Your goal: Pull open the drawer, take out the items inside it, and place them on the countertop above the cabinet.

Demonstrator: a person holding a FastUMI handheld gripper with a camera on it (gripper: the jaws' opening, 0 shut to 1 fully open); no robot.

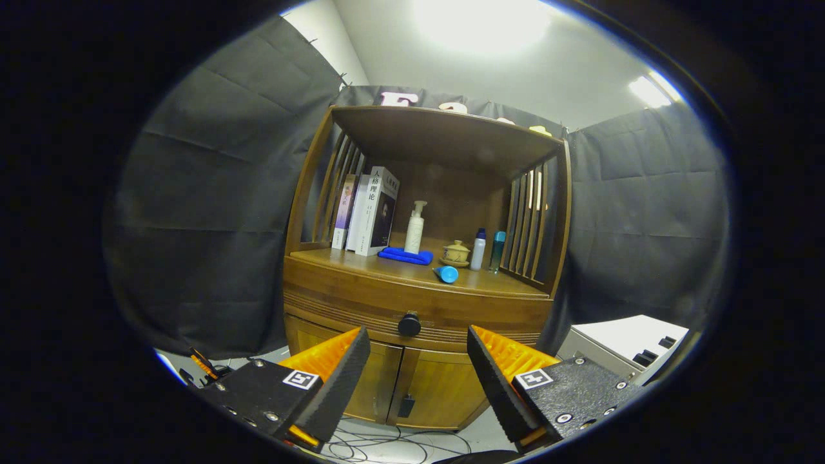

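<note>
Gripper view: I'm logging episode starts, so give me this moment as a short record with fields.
drawer: shut, dark round knob on its front
tongs: gripper open, holding nothing, fingers apart, knob just ahead between them, not touching
countertop: wooden, above the drawer
on countertop: books upright at one side; pump bottle; blue cloth; lidded cup; two small bottles; blue-capped item lying near the front edge
below drawer: two cabinet doors, closed
task stage: drawer not yet pulled
</note>
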